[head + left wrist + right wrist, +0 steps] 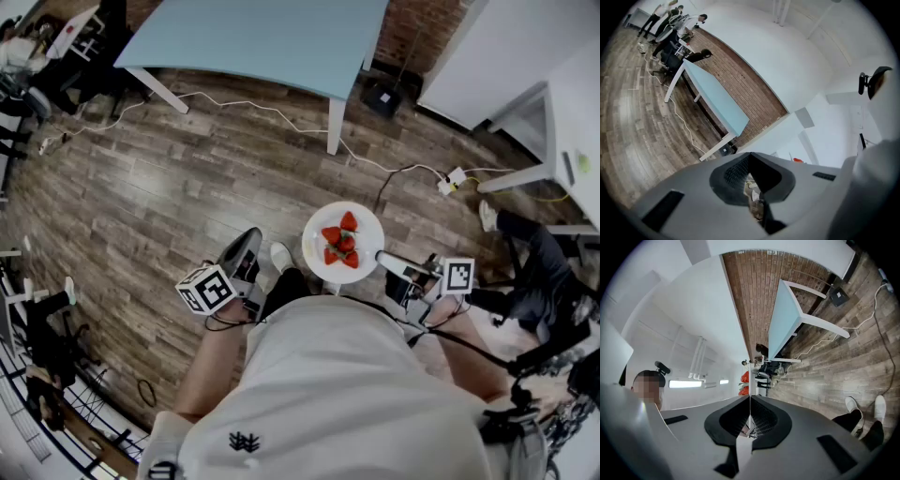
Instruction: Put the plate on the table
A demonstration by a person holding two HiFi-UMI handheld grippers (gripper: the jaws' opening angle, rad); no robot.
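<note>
Head view, largest to smallest. Wood floor point(187, 187): the widest open area, bare btw. the person's torso and the counter point(262, 37) at the top of frame. The counter's light-blue top is bare where it shows. Its near edge runs across the top, w/ one white leg point(335, 127) coming down toward frame ctr. and another at left. White furniture point(506, 47) closes off the upper R side. A second person's leg point(534, 272) sits just beyond the R elbow, so room is tight there. Clutter lines the L edge.

A thin cable point(281, 117) snakes over the floor under the counter edge to a power strip point(455, 178) at R.

The plate point(370, 239) is white and round. It is held level in the air over the floor just ahead of the torso, well apart from the counter. The person's shoes point(280, 255) are beside its L rim in the frame. Strawberries point(341, 242) are heaped at its ctr.

The right hand-held gripper point(382, 257) is clamped on the plate's R rim. Its own view shows the plate edge-on as a thin white line pinched btw. the pads.

The left hand-held gripper point(249, 240) is L of the plate and apart from it. Its jaws are drawn together to a slit, w/ nothing gripped that can be named. A small brownish blur shows in the slit, not identifiable.
</note>
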